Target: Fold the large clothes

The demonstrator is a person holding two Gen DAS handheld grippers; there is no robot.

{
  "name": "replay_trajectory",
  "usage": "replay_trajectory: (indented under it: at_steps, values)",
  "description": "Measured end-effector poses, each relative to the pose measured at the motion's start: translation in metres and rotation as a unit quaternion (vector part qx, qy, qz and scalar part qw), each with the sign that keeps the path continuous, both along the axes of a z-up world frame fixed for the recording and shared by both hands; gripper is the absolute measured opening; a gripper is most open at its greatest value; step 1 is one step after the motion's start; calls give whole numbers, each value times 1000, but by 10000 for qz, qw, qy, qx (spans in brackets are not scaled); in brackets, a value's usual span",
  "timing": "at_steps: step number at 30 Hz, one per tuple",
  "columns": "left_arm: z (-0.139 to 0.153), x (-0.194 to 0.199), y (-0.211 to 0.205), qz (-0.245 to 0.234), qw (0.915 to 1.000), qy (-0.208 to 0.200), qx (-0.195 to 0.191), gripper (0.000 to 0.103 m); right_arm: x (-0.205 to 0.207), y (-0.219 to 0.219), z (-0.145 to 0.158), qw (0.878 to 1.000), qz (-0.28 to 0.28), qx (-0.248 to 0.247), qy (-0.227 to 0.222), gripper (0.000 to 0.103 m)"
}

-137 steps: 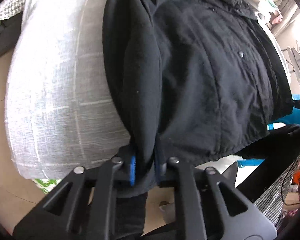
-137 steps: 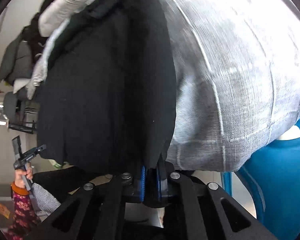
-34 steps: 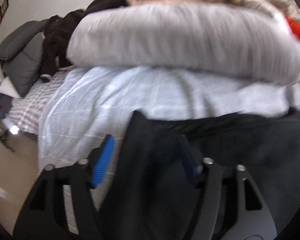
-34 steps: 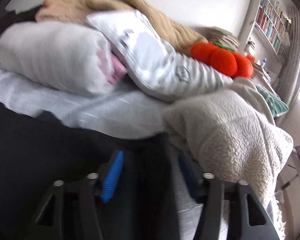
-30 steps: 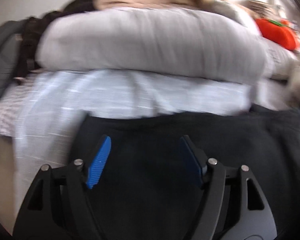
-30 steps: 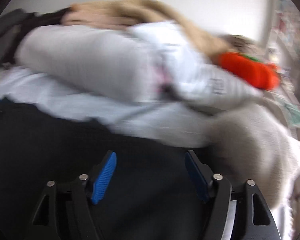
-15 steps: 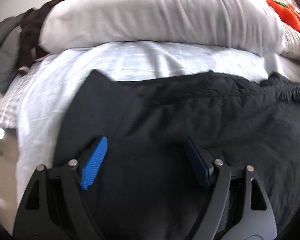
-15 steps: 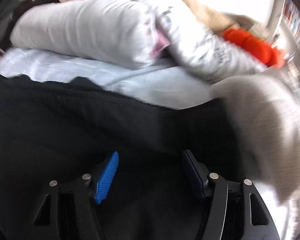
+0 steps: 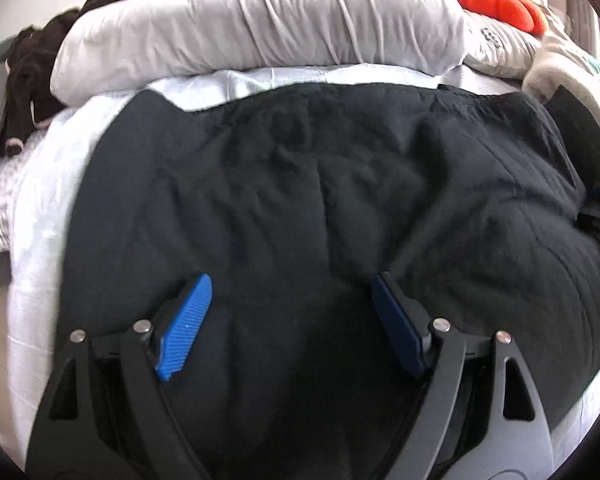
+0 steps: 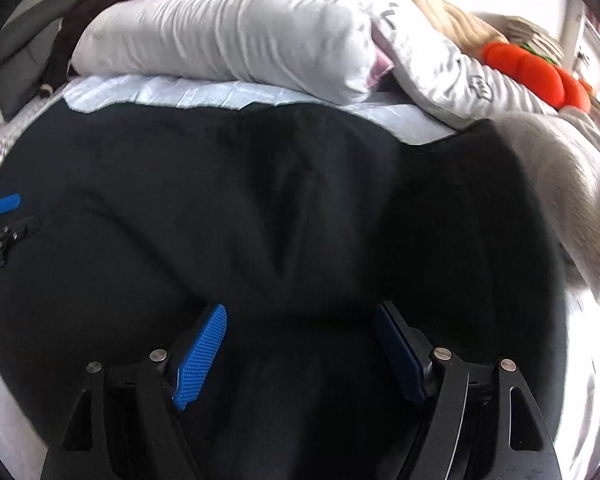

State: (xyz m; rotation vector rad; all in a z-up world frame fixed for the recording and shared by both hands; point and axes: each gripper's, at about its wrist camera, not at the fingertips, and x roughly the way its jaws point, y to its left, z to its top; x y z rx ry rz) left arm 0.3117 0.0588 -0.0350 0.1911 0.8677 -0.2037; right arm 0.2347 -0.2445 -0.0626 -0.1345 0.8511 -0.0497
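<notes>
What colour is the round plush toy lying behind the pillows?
Orange-red, with a green top: the round plush pumpkin toy; clearest in the left wrist view.

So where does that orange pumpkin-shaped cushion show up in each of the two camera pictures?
Left wrist view: the orange pumpkin cushion sits at the top right, behind the grey pillow.
Right wrist view: it lies at the right edge, upper part, past the same pillow.
Shared landmark: that grey pillow, stretched across the top above the black garment.

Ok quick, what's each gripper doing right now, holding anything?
Left gripper: jaws opening, wide apart over the black garment, gripping nothing.
Right gripper: jaws opening, wide apart over the same garment, gripping nothing.
</notes>
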Motion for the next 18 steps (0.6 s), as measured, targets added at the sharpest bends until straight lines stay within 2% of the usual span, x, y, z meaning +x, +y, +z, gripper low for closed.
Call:
replay_trajectory:
  at_steps: [2, 5, 9, 13, 15, 16, 18]
  values:
    - [10, 5, -5, -155, 9997, -111, 131, 83, 0, 8, 18, 9999, -43, 35, -113, 78]
    - [17, 34, -17, -338, 9985, -239, 366, 83, 19, 26, 36, 9991, 233, 173, -315, 79]
    - [-1, 80, -10, -216, 9977, -166, 614, 83, 71, 34, 30, 9994, 247, 0, -225, 79]
    - [-7, 126, 21, 294, 9974, -273, 595, 83, 117, -1, 14, 9993, -290, -164, -183, 78]
    - [-6, 140, 34, 531, 9936, -519, 850, 83, 127, -26, 12, 9984, -506, -60, -263, 79]
    - [-8, 149, 43, 711, 9891, -644, 1116, 83, 131, -36, 14, 9977, -609, 6, -302, 79]
    - [-12, 160, 58, 857, 9855, -672, 1298, 83, 135, -54, 22, 9955, -830, 25, -456, 79]
